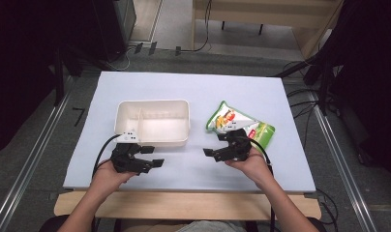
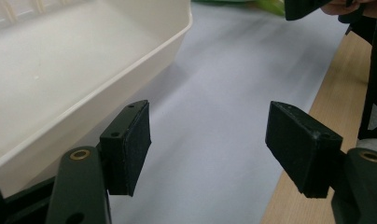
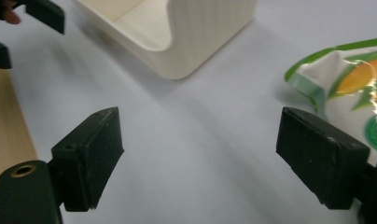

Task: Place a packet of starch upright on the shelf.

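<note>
A person's two hands come in over the near edge of the tabletop (image 1: 184, 87), each carrying black tongs. The left tongs (image 1: 151, 156) hover low near the near-left part of the tabletop, just in front of the near long wall of a cream plastic tub (image 1: 152, 137); in the left gripper view (image 2: 207, 149) their jaws stand spread wide with only pale tabletop between them, and the tub's rim (image 2: 144, 58) runs along just beside the left pad. The right tongs (image 1: 216, 145) sit right of the middle, close to the near edge, and in the right gripper view (image 3: 200, 158) their jaws are likewise spread apart and pinch nothing. A green and white snack bag (image 1: 239, 123) lies flat on the right half of the tabletop, beside the tub's right end and apart from it; the right tongs' body overlaps its near edge in the high view. In the right gripper view the bag (image 3: 345, 79) lies just beyond the right-hand pad, and the tub's rounded corner (image 3: 186, 44) stands farther off.
</note>
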`<state>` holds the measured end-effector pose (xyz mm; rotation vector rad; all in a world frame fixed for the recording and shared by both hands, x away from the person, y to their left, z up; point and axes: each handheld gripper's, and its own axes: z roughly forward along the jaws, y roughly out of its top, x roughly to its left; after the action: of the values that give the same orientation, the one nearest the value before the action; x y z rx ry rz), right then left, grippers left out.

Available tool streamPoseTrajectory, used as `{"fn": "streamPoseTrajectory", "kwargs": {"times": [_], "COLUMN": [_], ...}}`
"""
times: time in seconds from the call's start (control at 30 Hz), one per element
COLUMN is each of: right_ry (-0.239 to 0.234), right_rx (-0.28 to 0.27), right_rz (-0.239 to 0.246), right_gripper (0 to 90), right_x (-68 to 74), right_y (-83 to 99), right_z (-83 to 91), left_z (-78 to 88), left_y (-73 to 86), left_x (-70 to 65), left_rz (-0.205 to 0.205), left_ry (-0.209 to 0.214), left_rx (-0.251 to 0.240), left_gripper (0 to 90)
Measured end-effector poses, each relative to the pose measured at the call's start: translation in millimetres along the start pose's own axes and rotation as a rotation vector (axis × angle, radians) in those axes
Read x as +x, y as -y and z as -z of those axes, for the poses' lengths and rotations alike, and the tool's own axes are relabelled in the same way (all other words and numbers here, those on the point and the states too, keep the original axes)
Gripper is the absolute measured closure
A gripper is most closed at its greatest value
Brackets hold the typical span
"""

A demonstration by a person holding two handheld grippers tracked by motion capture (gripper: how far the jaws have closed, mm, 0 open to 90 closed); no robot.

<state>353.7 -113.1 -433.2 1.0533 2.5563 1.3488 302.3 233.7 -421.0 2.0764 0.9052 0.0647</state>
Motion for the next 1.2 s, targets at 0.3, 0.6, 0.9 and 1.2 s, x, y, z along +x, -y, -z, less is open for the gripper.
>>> {"fn": "streamPoseTrajectory", "kwargs": {"times": [0.3,0.6,0.9,1.2], "right_ry": [-0.002,-0.017,-0.036,0.001], "right_rx": [0.016,0.002,0.014,-0.003], "right_rz": [0.031,0.025,0.010,0.049], "right_gripper": [18.1,27.2,26.0,39.2], "right_x": [4.2,5.6,3.6,4.4], "right_y": [-1.0,-1.0,-2.1,-3.6], "right_z": [-2.0,-0.7,-1.1,2.0], "left_z": [-2.3,-1.2,-0.8,-1.0], "left_y": [-1.3,-0.6,-0.3,-0.7], "left_x": [-3.8,-2.2,-2.4,-4.2], "left_rz": [-0.001,-0.002,-0.008,-0.009], "left_ry": [0.022,0.008,0.010,0.009], "left_rx": [-0.004,0.001,0.002,-0.002], "left_gripper": [31.6,31.6,31.6,31.6]}}
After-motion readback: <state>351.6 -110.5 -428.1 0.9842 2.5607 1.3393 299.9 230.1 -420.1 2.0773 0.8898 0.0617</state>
